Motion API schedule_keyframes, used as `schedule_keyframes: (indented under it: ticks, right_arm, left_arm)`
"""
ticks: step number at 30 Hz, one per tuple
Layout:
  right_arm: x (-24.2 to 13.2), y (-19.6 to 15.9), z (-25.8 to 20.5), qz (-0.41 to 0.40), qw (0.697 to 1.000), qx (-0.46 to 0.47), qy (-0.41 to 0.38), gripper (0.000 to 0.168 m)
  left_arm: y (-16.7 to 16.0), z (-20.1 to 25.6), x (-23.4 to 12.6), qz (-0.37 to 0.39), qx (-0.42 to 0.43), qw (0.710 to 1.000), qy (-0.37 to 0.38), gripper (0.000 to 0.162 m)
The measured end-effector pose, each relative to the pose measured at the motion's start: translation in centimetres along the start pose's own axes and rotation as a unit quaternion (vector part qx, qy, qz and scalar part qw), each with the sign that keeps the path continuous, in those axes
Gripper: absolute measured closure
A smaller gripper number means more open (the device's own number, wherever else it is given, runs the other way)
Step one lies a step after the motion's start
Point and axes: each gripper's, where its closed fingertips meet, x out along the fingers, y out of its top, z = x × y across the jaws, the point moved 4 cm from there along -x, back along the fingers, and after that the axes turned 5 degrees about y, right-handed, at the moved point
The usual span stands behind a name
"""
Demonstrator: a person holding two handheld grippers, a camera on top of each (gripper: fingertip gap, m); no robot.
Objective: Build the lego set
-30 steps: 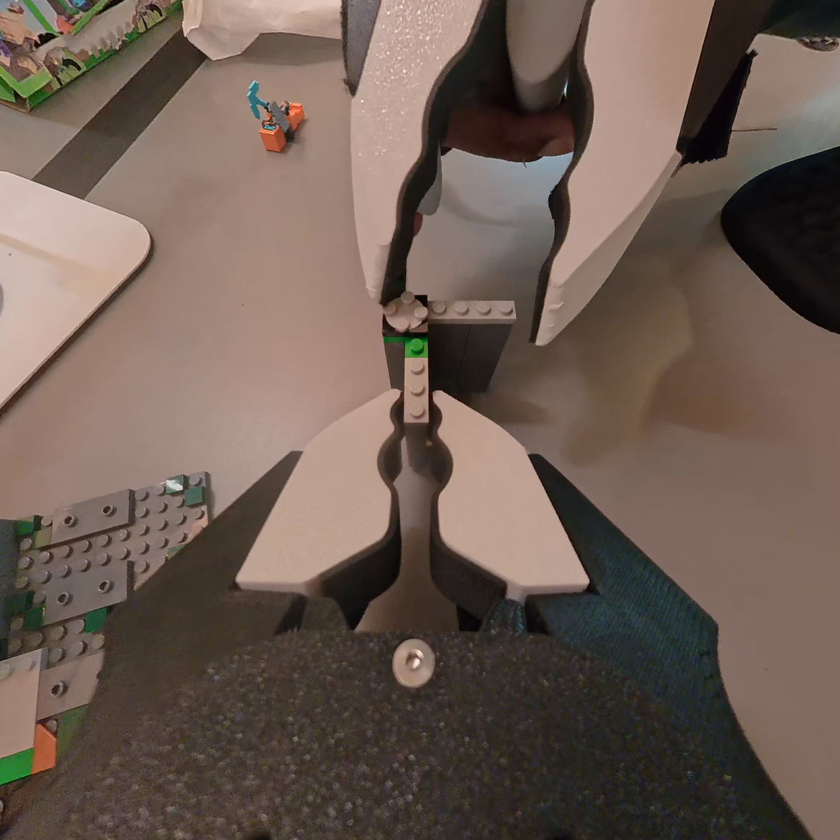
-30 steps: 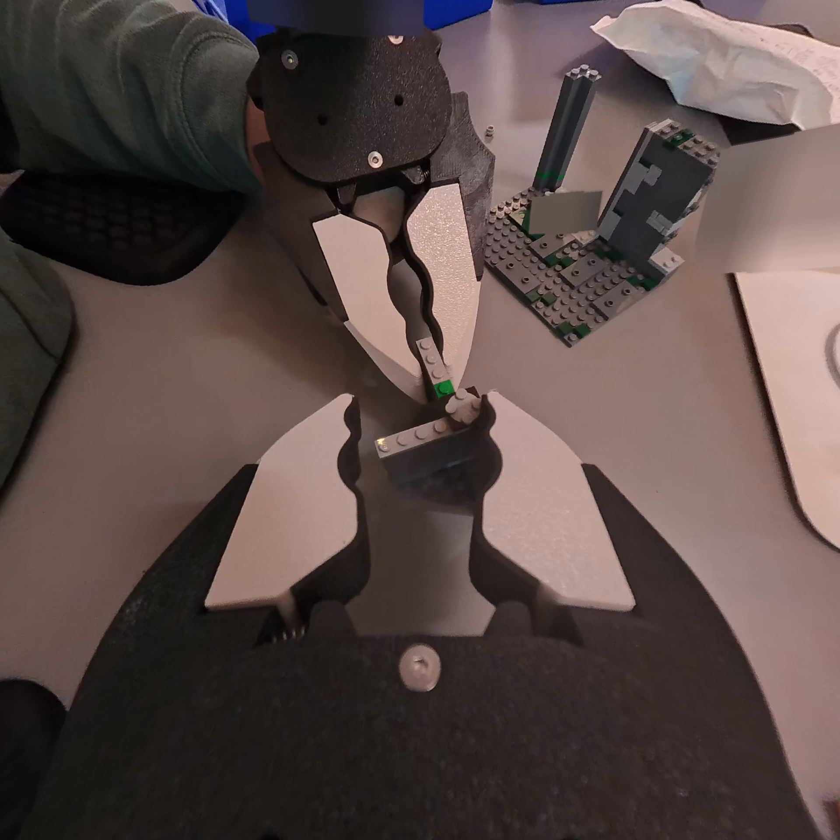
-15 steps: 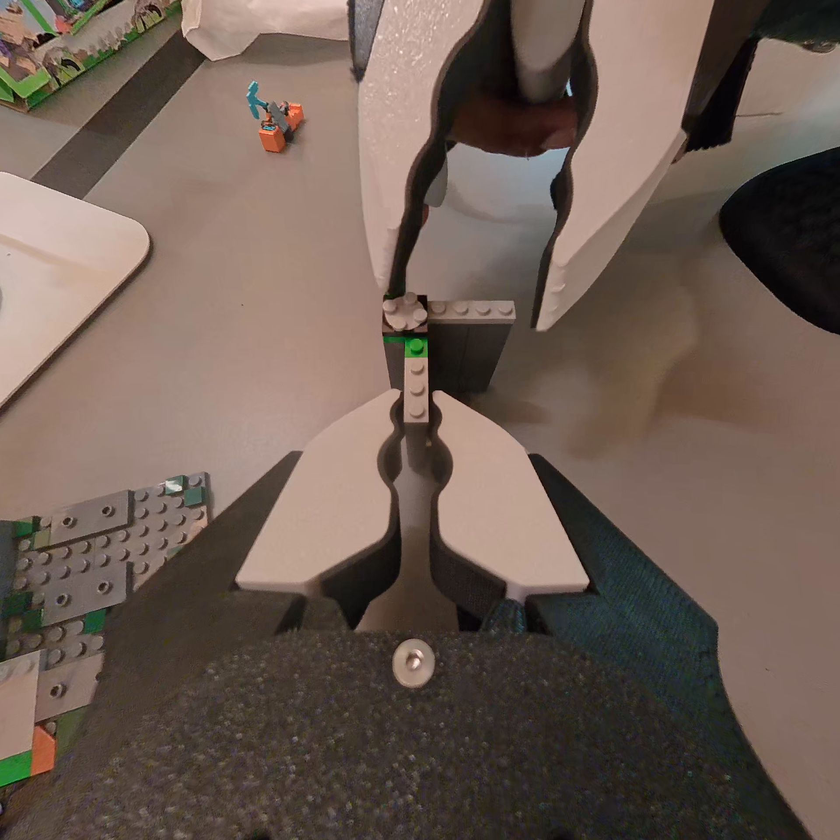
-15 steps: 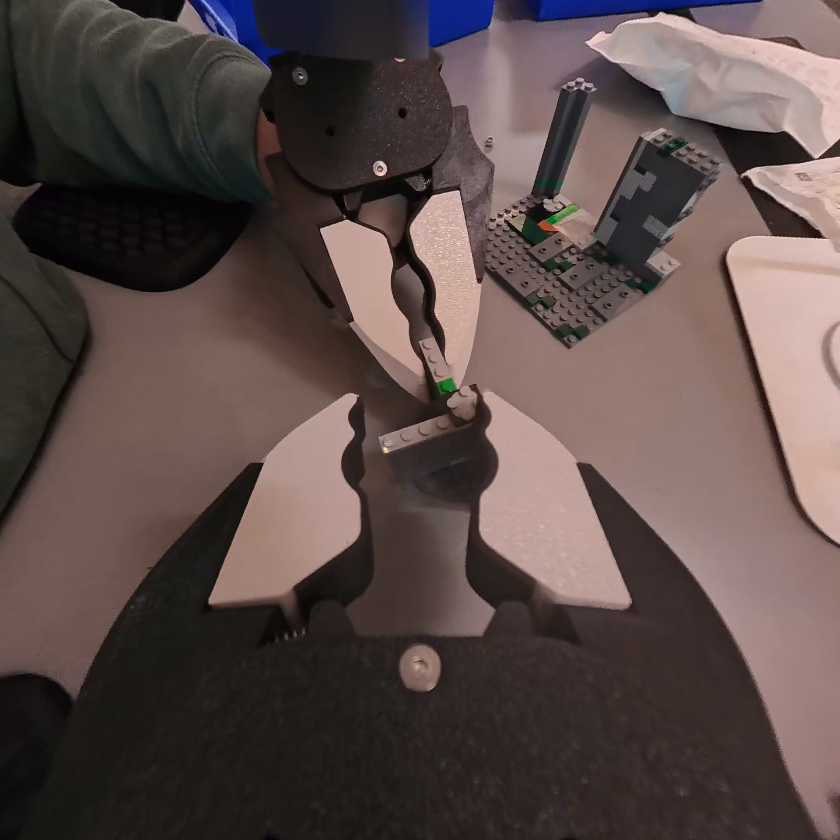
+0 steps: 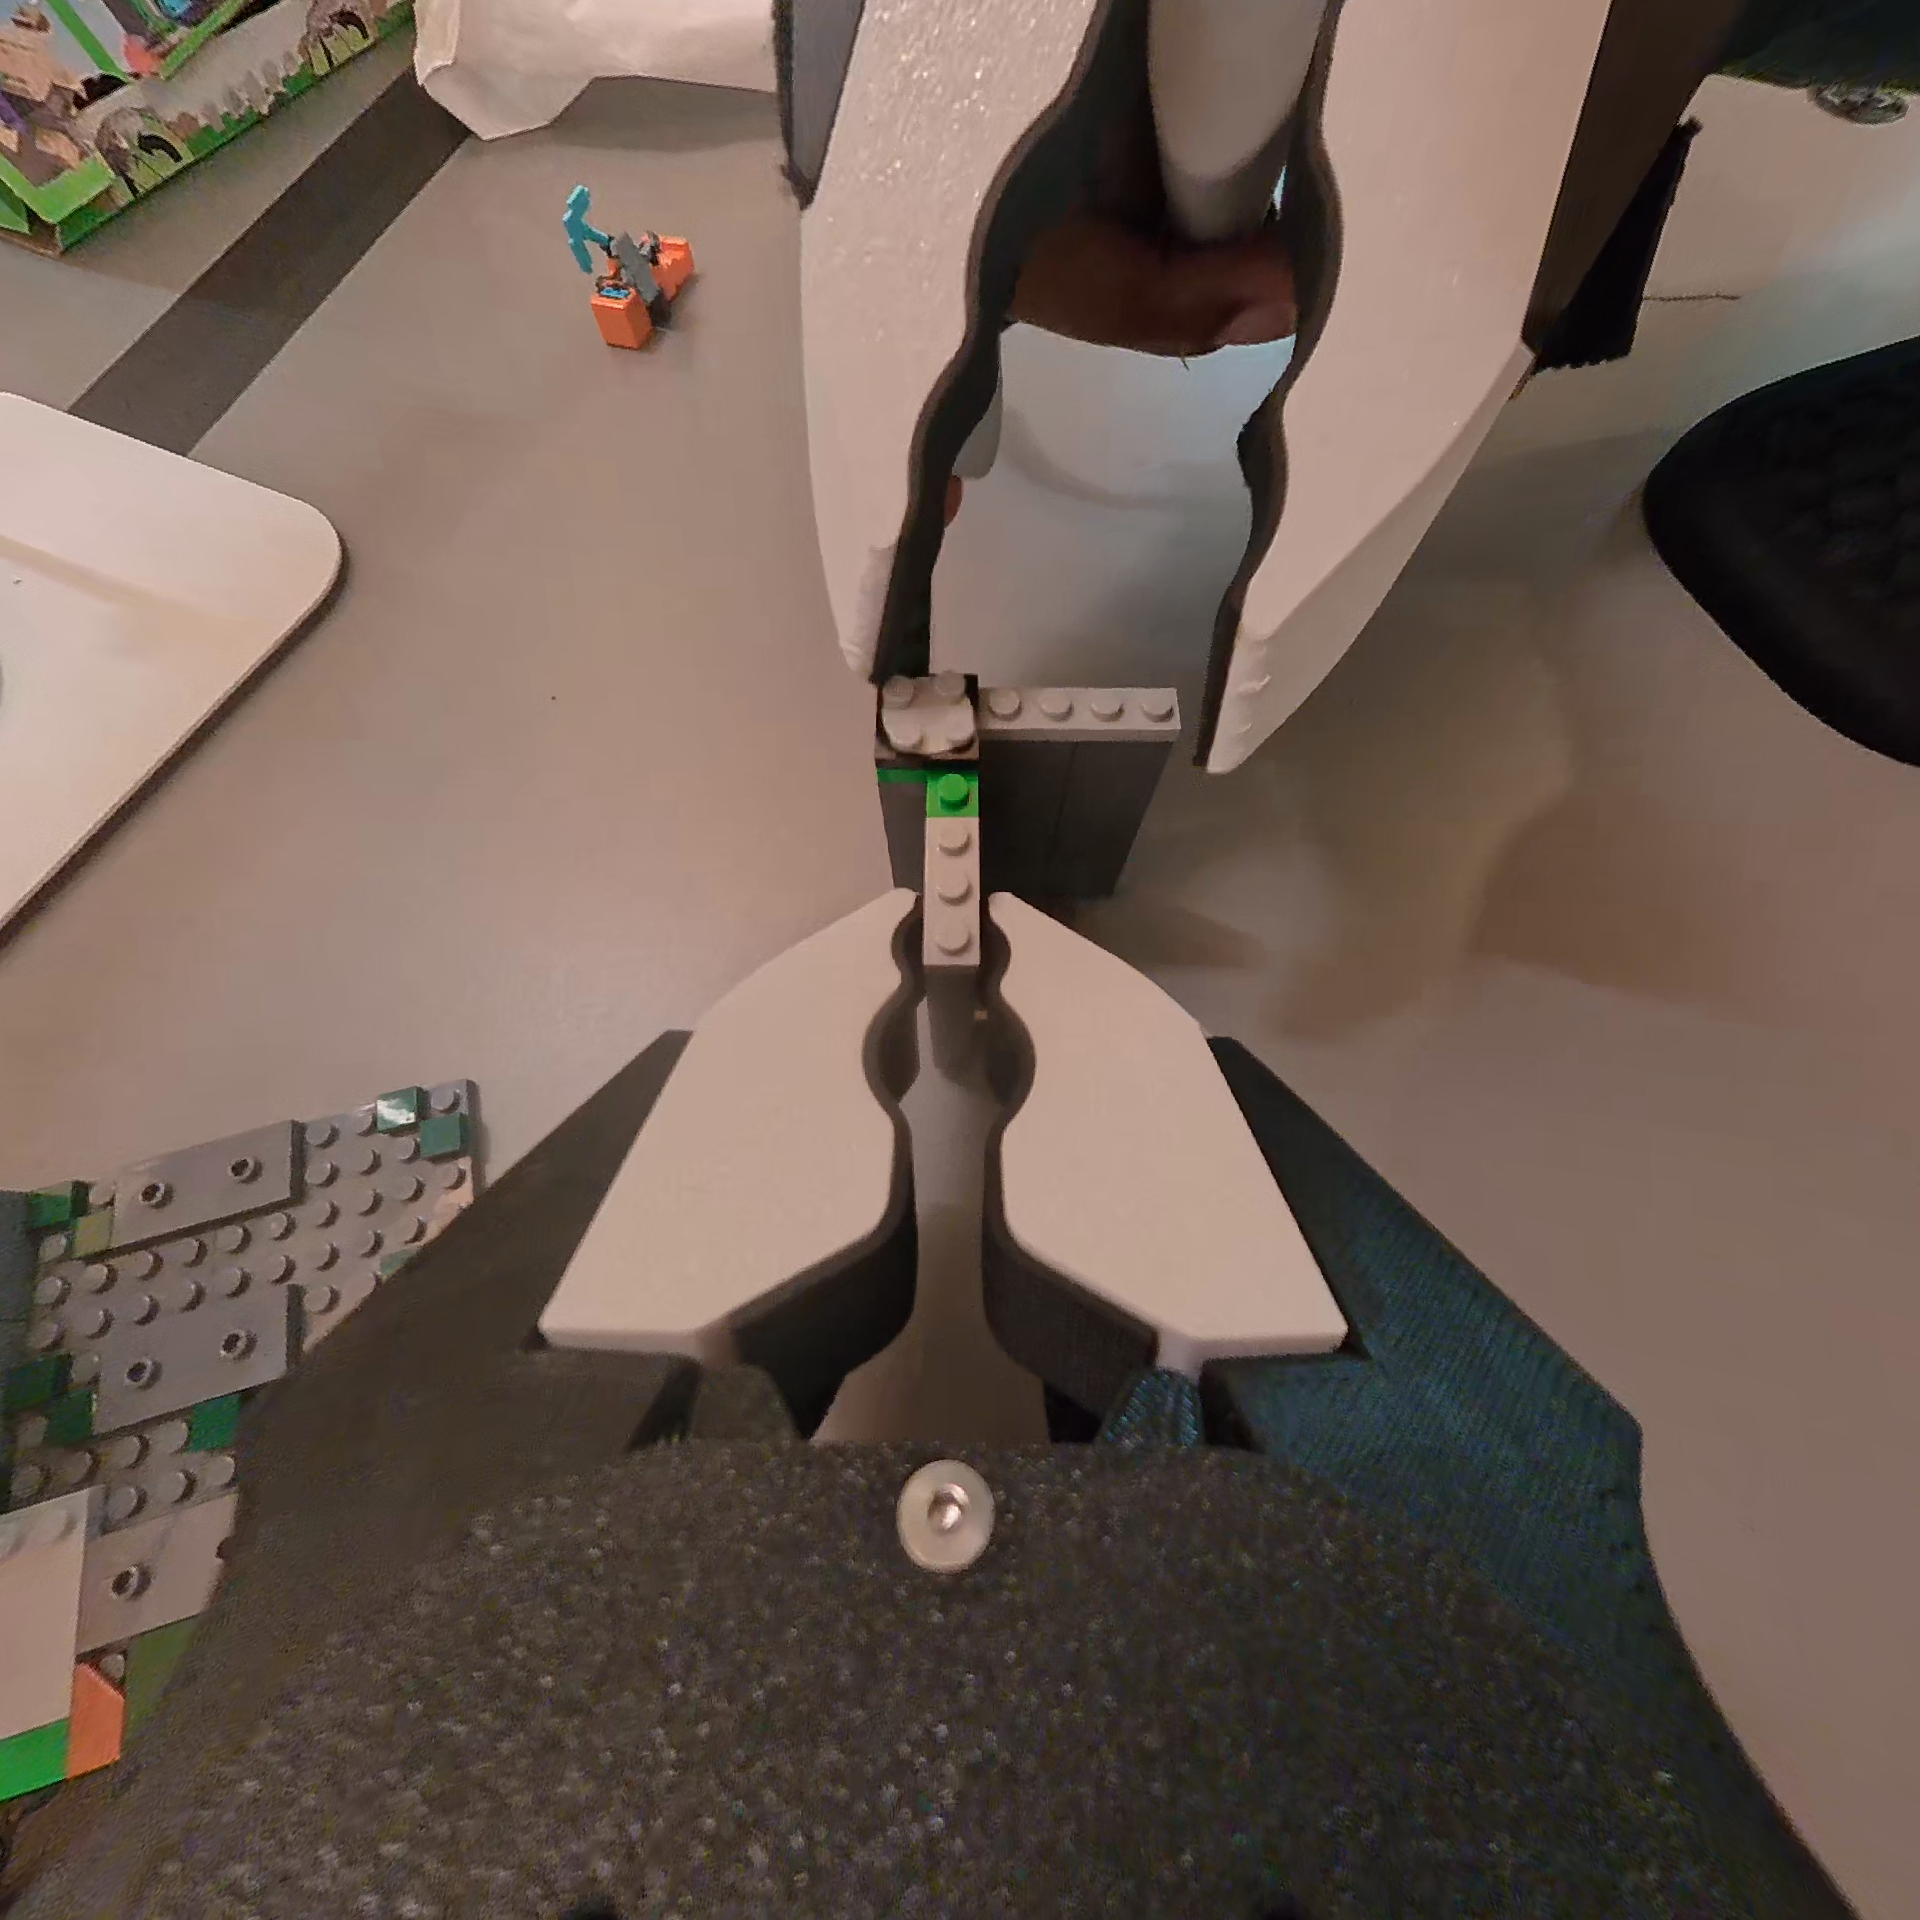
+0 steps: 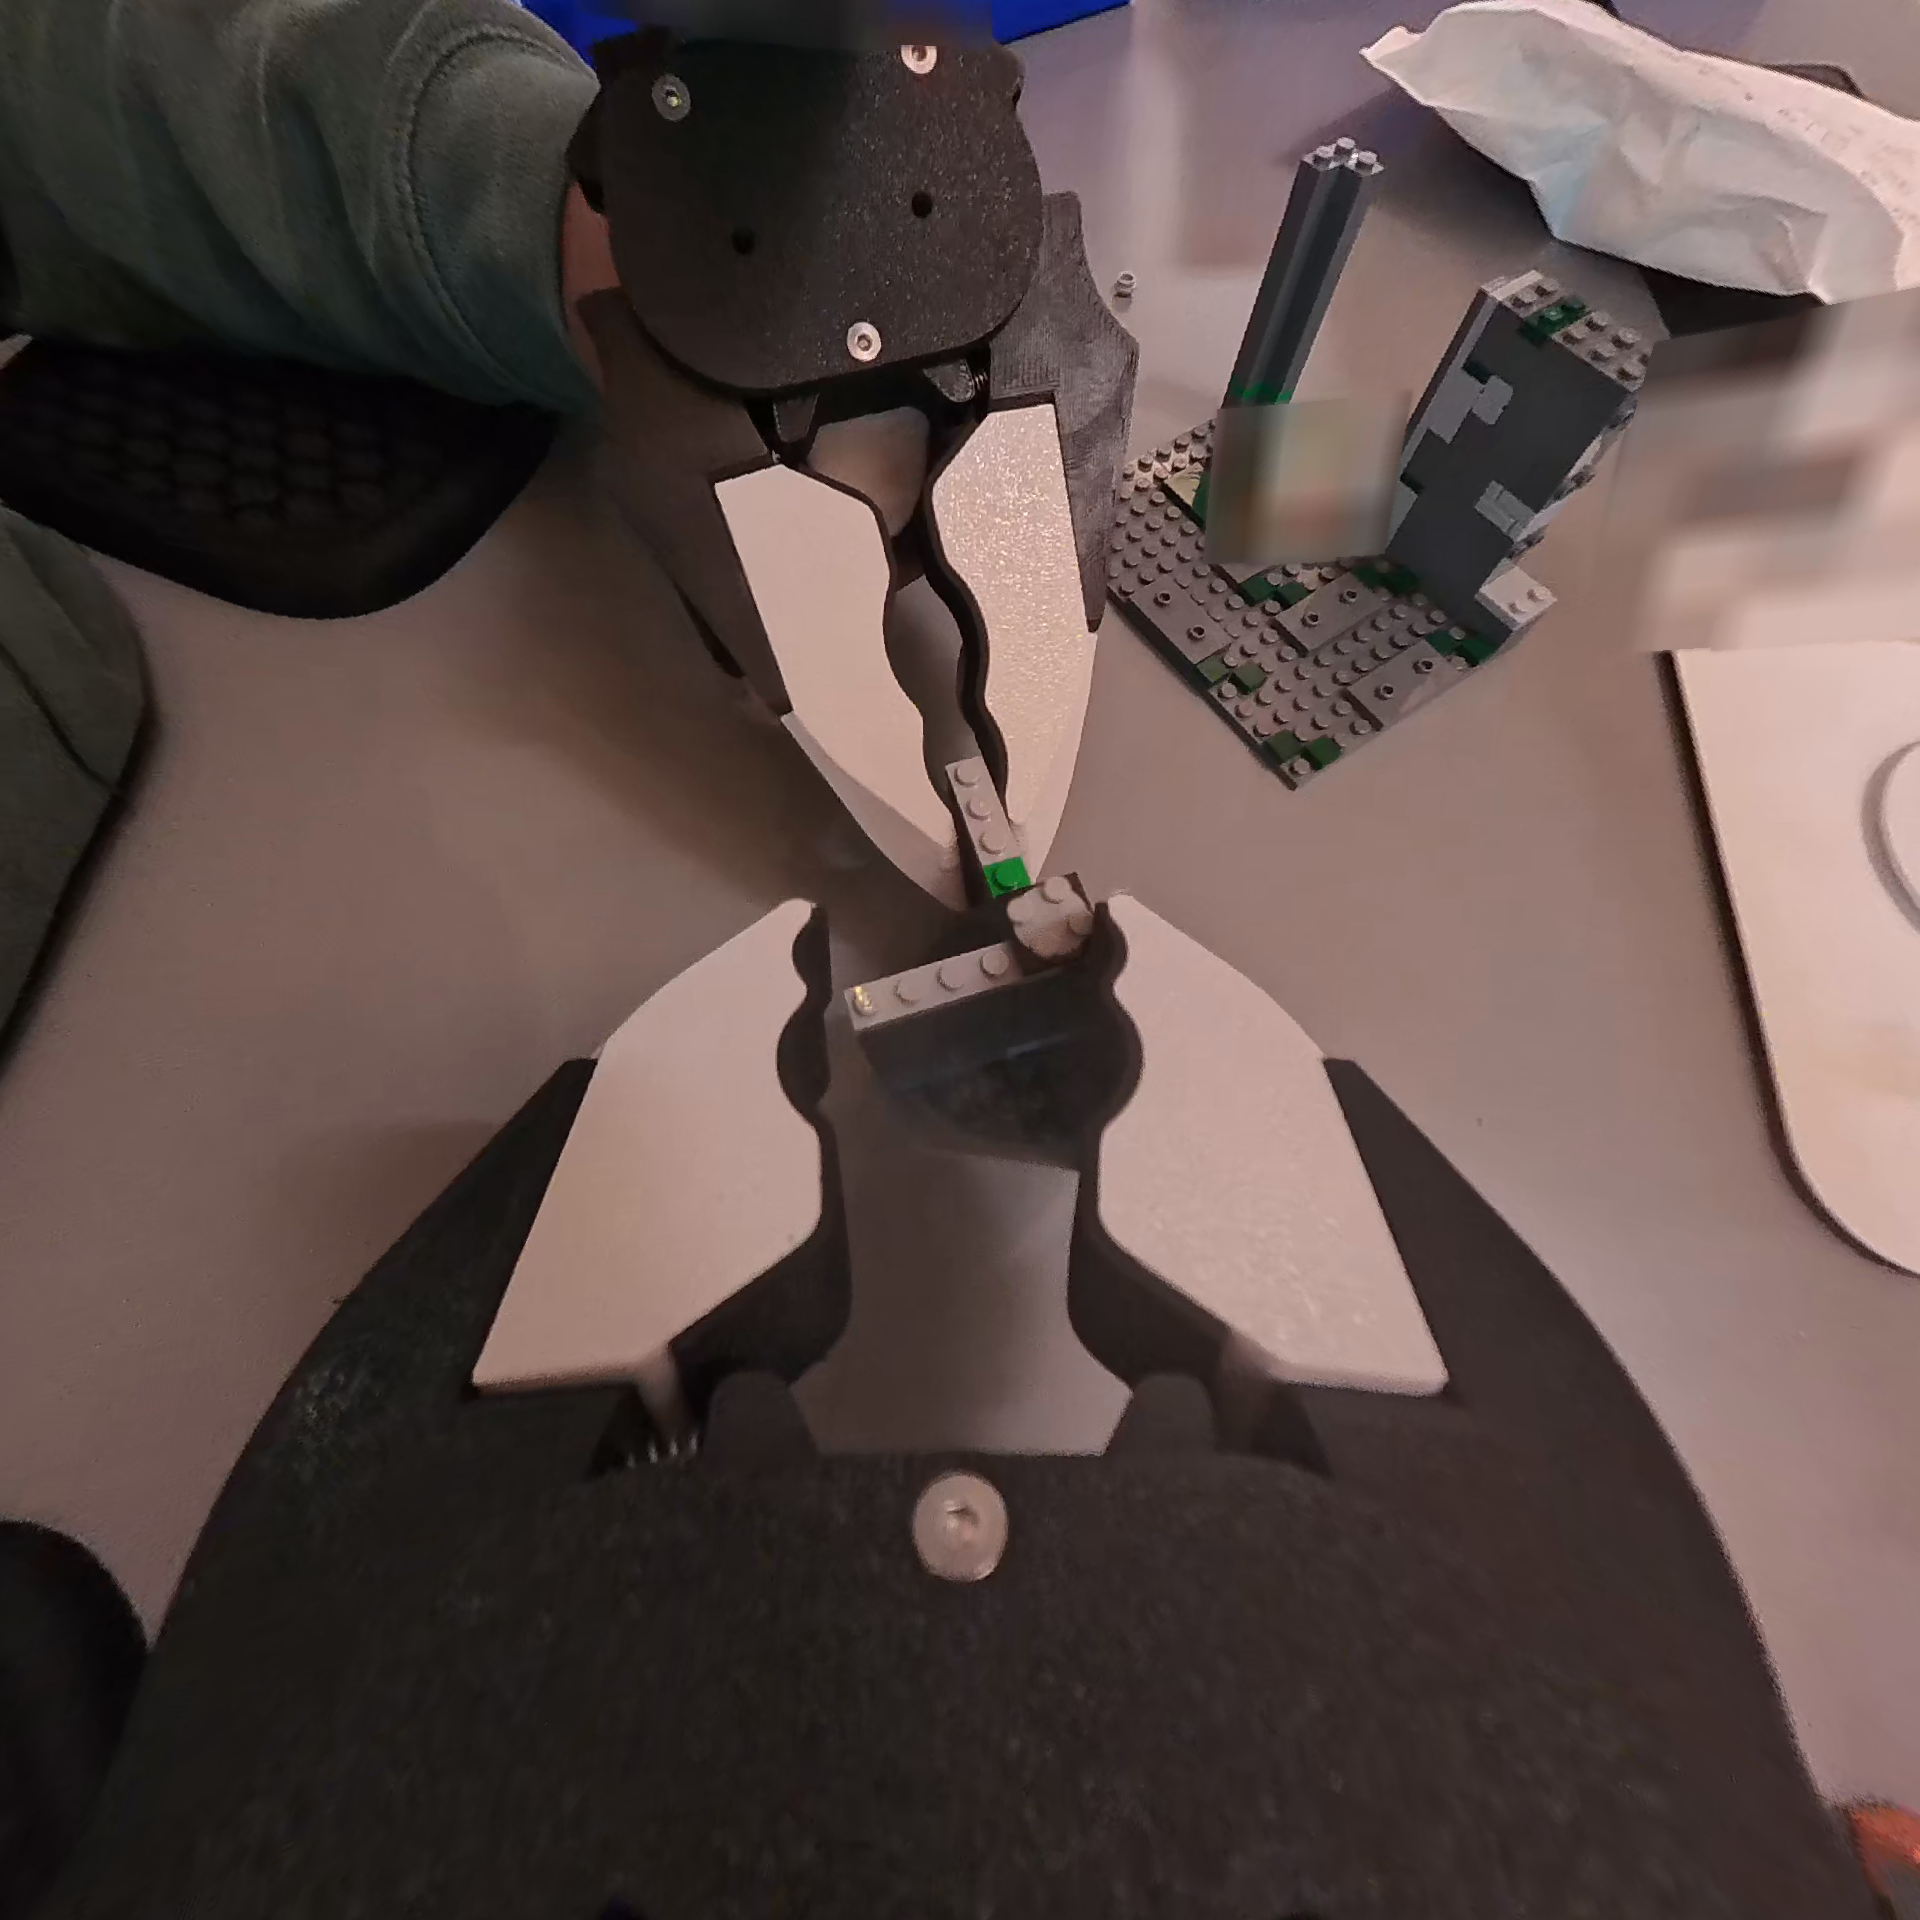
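A small L-shaped dark grey lego wall [image 5: 1060,810] stands on the table, with light grey studs on top, a round light grey piece [image 5: 928,717] at its corner and one green stud [image 5: 951,795]. My left gripper [image 5: 951,920] is shut on the wing that points toward it. My right gripper [image 6: 961,935] is open and straddles the other wing [image 6: 935,987]; its right finger is at the corner piece [image 6: 1049,925]. The right gripper also shows from above in the left wrist view [image 5: 1049,712]. The left gripper also shows in the right wrist view [image 6: 982,862].
A grey studded baseplate [image 6: 1340,675] with a thin pillar and a wall stands at the back right; it also shows in the left wrist view [image 5: 208,1299]. Also in view: a white tray [image 6: 1787,883], a small orange and teal figure [image 5: 629,270], a white bag [image 6: 1621,135], a set box [image 5: 94,114] and a black mesh seat [image 5: 1797,540]. Both grippers' tips are close together, under 4 cm apart. The black mesh seat [image 5: 1797,540] is about 20 cm from my right fingertips.
Almost nothing. The right gripper has shifted slightly around the wall and stays open. The left gripper keeps its hold.
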Motion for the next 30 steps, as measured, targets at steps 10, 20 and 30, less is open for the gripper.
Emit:
schedule_keyframes:
  ticks: [10, 20, 30]
  right_arm:
    - [-0.3, -0.3, -2.0, 0.003, 0.999, -0.001, 0.042, 0.128]
    - [-2.6, -1.1, 0.0, 0.066, 0.996, 0.016, -0.049, 0.126]
    - [0.0, -4.1, 0.3, 0.073, 0.997, 0.025, 0.022, 0.142]
  left_arm:
    - [0.0, 0.0, 0.0, 0.0, -0.001, 1.0, 0.001, 0.155]
    - [0.0, 0.1, -0.1, 0.01, 0.011, 1.0, -0.011, 0.155]
    - [0.0, 1.0, -0.8, 0.076, 0.047, 0.991, -0.102, 0.155]
